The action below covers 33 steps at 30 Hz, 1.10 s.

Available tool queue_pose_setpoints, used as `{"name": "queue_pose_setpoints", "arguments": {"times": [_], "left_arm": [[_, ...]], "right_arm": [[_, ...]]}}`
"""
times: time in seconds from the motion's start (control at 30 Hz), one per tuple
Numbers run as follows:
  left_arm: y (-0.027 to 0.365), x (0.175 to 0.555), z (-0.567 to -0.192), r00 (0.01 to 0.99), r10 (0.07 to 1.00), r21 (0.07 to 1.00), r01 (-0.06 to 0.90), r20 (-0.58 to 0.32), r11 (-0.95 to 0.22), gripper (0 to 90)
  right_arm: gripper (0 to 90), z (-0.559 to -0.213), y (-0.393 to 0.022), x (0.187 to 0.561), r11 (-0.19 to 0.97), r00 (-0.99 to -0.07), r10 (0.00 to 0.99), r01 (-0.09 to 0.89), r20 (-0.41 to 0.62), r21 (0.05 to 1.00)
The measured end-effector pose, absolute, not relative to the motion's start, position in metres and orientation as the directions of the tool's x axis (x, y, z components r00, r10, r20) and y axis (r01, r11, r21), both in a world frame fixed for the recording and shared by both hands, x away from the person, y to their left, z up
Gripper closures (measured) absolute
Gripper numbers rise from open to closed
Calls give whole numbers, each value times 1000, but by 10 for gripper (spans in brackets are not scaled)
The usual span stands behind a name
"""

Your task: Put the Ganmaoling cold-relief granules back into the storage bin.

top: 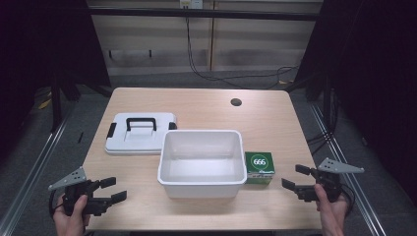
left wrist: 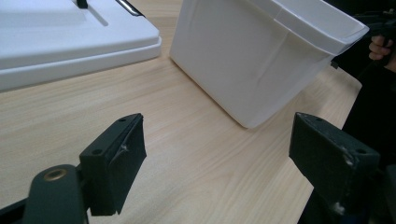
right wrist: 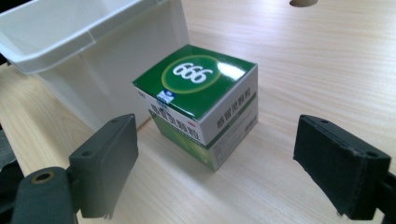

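**Green box waits between spread jaws, beside the tub**

Pale wood table (top: 206, 105) under a dark room; that is the ground for all of it. Between the right gripper (top: 299, 183) jaws, which stand wide apart and hold nothing, lies open table, and just ahead of them sits the green box (right wrist: 201, 100), a small carton printed 666 on its lid; it rests flat on the table, close against the side wall of the white tub (top: 201, 157), whether touching or a hair apart I cannot tell. I judge the carton light and fairly stiff but crushable, its glossy faces a little slippery; the sound hold would be across two opposite side walls, low down, with gentle pressure; the side toward the tub leaves little room for a jaw. The left gripper (top: 109, 191) is likewise spread and empty, with bare wood ahead of its jaws, then the tub's near corner, and off to their left the white lid (left wrist: 70, 37).

The right gripper view gives the carton's print and its tilt toward the jaws; the left gripper view gives the tub's blank outer wall; the high view alone shows the tub's empty inside, the lid's black handle (top: 141, 121), and a round hole (top: 236, 102) far beyond.
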<state>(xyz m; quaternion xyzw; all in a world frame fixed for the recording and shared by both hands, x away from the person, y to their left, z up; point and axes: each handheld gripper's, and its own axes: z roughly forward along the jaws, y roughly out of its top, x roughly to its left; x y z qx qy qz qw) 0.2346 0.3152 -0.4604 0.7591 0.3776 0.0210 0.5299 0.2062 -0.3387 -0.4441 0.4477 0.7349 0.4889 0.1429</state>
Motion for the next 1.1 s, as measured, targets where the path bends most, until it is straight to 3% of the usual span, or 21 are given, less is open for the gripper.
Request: {"name": "queue_pose_setpoints", "arguments": {"times": [0.1,0.4,0.63,1.1], "left_arm": [[315,235,-461,714,594,819,553,-370,-155,185],[315,235,-461,712,595,818,555,-373,-151,185],[314,235,-462,711,595,816,558,-376,-151,185],[316,235,-461,709,593,818,558,-381,-142,185]], "right_arm": [[139,-438,-337,208,197,-575,801,516,167,833],[131,-428,-333,213,227,-594,798,456,104,860],[159,-414,-326,219,276,-614,783,489,101,828],[131,-396,-305,242,317,-636,770,457,56,831]]}}
